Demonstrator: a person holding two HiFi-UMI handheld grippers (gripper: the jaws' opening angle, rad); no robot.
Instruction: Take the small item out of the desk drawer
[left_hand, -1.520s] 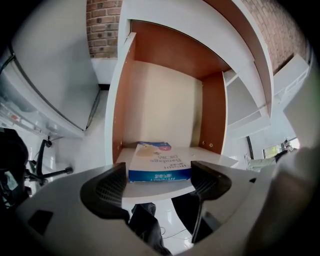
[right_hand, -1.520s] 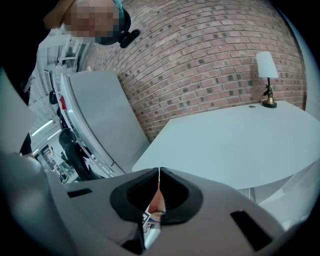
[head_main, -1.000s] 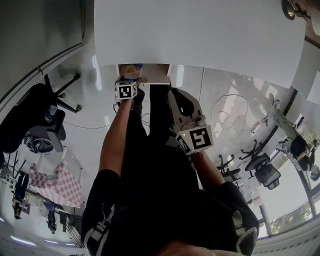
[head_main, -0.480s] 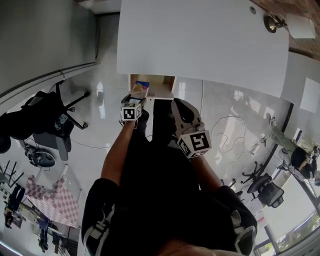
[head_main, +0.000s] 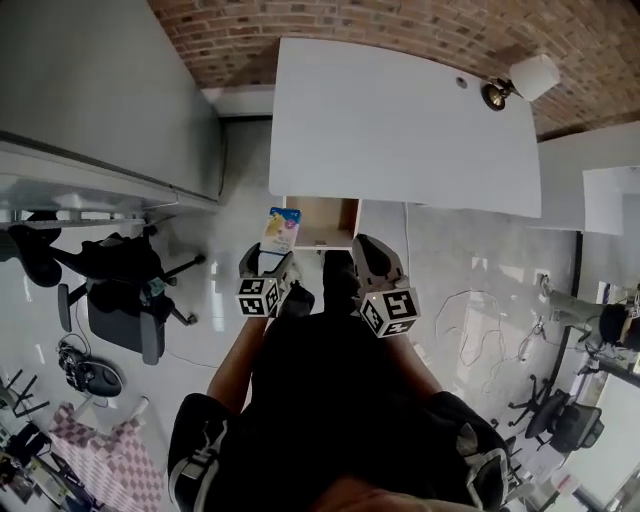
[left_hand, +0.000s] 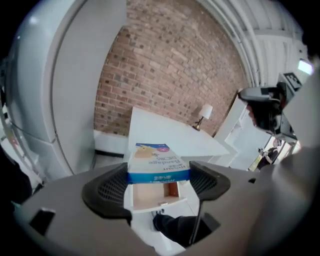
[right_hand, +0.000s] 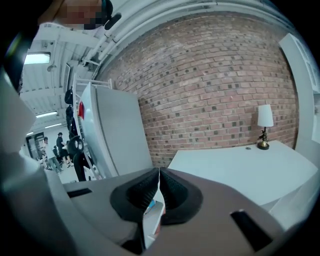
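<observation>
A small blue and white bandage box (head_main: 281, 229) is clamped between the pads of my left gripper (head_main: 273, 252). It hangs just left of the open desk drawer (head_main: 322, 222). In the left gripper view the box (left_hand: 157, 163) fills the gap between the jaws, and the drawer (left_hand: 152, 194) shows below it with its wooden inside bare. My right gripper (head_main: 366, 248) hovers at the drawer's right front corner. In its own view the right gripper (right_hand: 159, 176) has its jaws pressed together with nothing held.
The white desk (head_main: 400, 130) stands against a brick wall, with a table lamp (head_main: 522, 79) at its far right corner. A grey cabinet (head_main: 100, 90) is at the left. An office chair (head_main: 125, 300) stands on the floor to the left. Loose cables (head_main: 480, 320) lie to the right.
The left gripper has drawn back with the box, which has come out of the drawer and now hangs left of it. The head view has pulled back from the desk.
</observation>
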